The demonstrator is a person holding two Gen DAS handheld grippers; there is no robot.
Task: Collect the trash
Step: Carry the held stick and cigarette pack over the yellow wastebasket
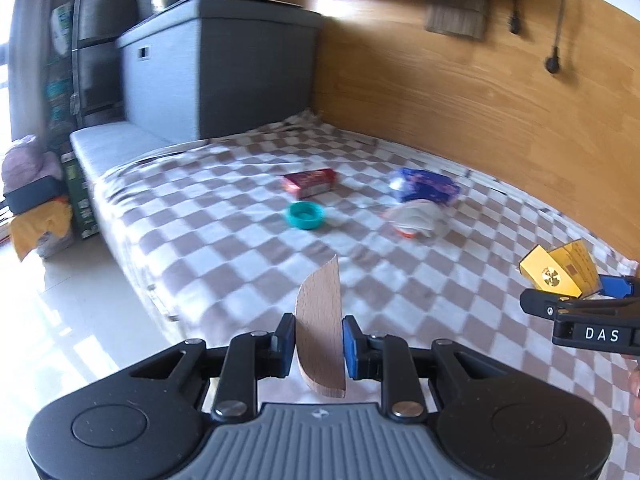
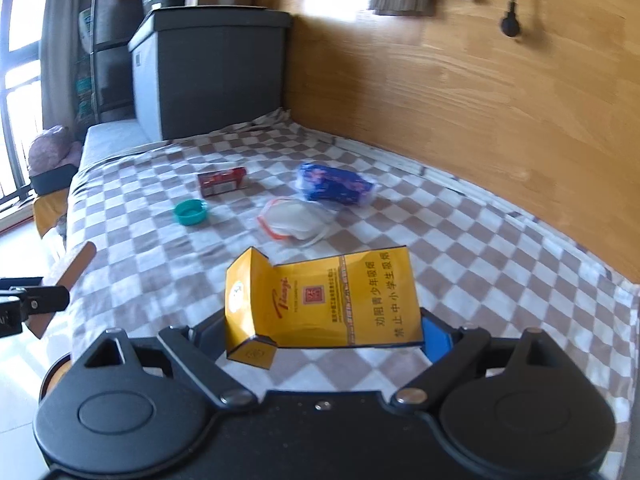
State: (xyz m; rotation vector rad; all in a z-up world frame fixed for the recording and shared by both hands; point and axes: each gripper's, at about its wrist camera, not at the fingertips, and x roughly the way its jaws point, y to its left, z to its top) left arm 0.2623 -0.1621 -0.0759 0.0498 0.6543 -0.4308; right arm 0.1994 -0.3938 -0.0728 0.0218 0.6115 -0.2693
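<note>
Left gripper [image 1: 319, 344] clamps flat wooden stick [image 1: 320, 328]; right gripper [image 2: 320, 332] holds opened yellow cigarette pack [image 2: 320, 300], both above checkered blanket [image 2: 480, 248]. Keep your grips firm; carry both to bin, unseen here.

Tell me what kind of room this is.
Likely a bedroom or dorm: a mattress under a checkered blanket, a wood wall panel alongside it, and a grey storage box topped with a cardboard box at the end.

The right hand-held gripper [image 1: 600, 300] is cut off by the left wrist view's right edge, its yellow pack [image 1: 560, 270] partly hidden, and the shelves [image 1: 100, 40] beyond the bed's far corner are blurred.
</note>
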